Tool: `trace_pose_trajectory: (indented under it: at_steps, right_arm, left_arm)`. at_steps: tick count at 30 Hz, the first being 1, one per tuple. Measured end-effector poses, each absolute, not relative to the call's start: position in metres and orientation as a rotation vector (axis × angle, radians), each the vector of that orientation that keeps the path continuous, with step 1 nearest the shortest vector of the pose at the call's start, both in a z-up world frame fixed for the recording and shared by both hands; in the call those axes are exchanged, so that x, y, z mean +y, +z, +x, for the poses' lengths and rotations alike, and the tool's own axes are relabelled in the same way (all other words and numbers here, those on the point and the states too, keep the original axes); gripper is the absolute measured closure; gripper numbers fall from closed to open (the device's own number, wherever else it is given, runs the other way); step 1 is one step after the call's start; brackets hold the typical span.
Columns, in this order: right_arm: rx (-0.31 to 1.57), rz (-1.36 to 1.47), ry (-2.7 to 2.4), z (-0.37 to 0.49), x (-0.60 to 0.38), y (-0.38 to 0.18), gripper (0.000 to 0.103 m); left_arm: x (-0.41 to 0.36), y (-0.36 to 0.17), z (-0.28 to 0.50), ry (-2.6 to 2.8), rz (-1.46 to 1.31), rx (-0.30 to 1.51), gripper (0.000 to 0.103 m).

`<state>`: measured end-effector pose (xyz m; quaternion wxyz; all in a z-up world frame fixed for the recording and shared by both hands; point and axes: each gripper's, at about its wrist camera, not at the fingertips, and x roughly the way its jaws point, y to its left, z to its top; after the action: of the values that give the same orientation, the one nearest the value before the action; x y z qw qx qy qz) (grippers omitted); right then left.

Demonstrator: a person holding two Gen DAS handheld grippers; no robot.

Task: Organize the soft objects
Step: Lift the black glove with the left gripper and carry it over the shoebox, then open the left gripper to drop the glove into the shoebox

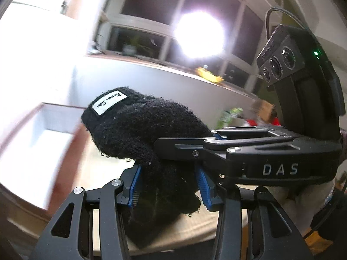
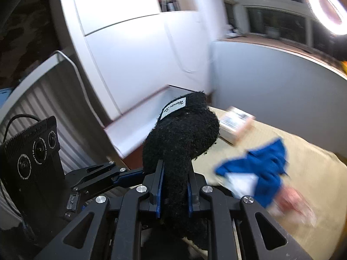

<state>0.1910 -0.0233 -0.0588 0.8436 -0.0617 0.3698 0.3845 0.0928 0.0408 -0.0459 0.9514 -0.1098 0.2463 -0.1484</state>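
A fuzzy black sock (image 1: 143, 125) with a white label is held up in the air by both grippers. My left gripper (image 1: 169, 184) is shut on its lower part between blue pads. My right gripper (image 1: 208, 138) comes in from the right and pinches the same sock higher up. In the right wrist view the black sock (image 2: 184, 134) rises between the shut pads of my right gripper (image 2: 173, 186), and the left gripper (image 2: 134, 175) grips it from the left. A blue cloth (image 2: 260, 166) lies crumpled on the beige table (image 2: 303, 195).
An open white box (image 1: 32, 151) sits to the left, also in the right wrist view (image 2: 138, 125). A small cardboard package (image 2: 236, 123) lies on the table behind the sock. A white cabinet (image 2: 130, 54), windows and a bright ring lamp (image 1: 198, 34) stand behind.
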Motion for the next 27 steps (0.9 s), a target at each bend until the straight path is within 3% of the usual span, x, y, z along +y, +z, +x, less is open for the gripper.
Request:
trace_pose_trajectory:
  at_steps: [12, 24, 26, 27]
  right_arm:
    - [0.823, -0.114, 0.986, 0.245, 0.125, -0.065, 0.088]
    - [0.951, -0.087, 0.989, 0.299, 0.188, -0.116, 0.084]
    - [0.965, -0.098, 0.971, 0.305, 0.192, -0.121, 0.071]
    - [0.966, -0.103, 0.958, 0.307, 0.192, -0.123, 0.059]
  left_arm:
    - [0.155, -0.050, 0.111, -0.035, -0.212, 0.515, 0.060]
    - [0.188, -0.090, 0.156, 0.068, -0.173, 0.635, 0.058]
    - [0.189, -0.095, 0.164, 0.094, -0.166, 0.655, 0.058]
    - [0.190, -0.096, 0.170, 0.108, -0.164, 0.663, 0.058]
